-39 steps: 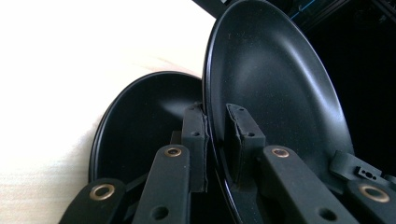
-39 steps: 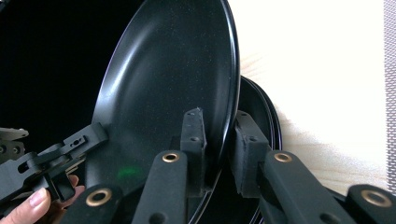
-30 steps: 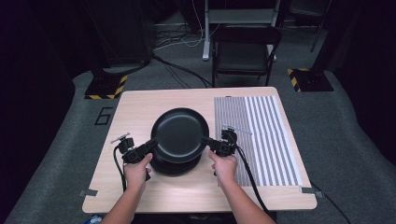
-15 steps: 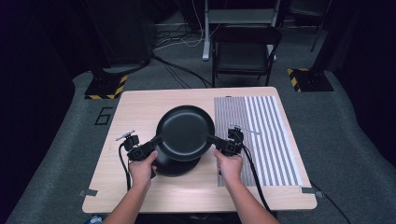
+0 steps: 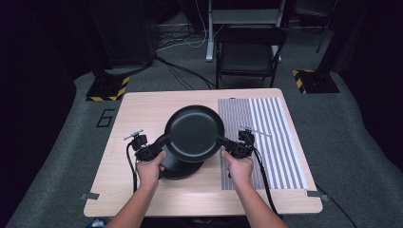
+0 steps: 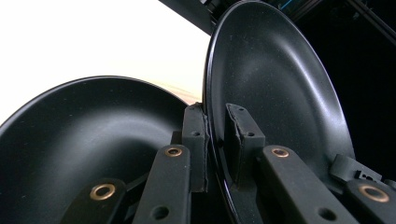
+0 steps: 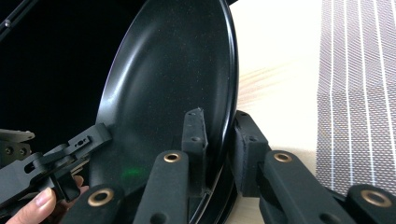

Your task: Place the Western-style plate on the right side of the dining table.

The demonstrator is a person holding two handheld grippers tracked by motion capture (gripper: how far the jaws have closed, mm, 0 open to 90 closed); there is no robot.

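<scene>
**Top plate lifted off the stack, pinched at both rims**

Held in the air: a black plate (image 5: 195,133), level, raised just above a second black plate (image 5: 178,166) left resting on the wooden table (image 5: 142,109). Gripped from opposite sides, probably to keep it flat and stop it tipping or sliding while it comes clear of the one beneath.

At the lifted plate's left rim, the left gripper (image 6: 215,140), jaws clamped together on the thin edge, one pad under and one inside the dish. At its right rim, the right gripper (image 7: 217,140), likewise closed tight on the edge, with the far gripper and a fingertip visible across the dish. Bites kept shallow, only at the lip, likely because the rim is the one part thin enough to fit between the pads.

Just right of the lifted plate, a striped placemat (image 5: 266,137), bare, perhaps the intended landing spot. Beyond the table's far edge, a dark folding chair (image 5: 249,52).
</scene>
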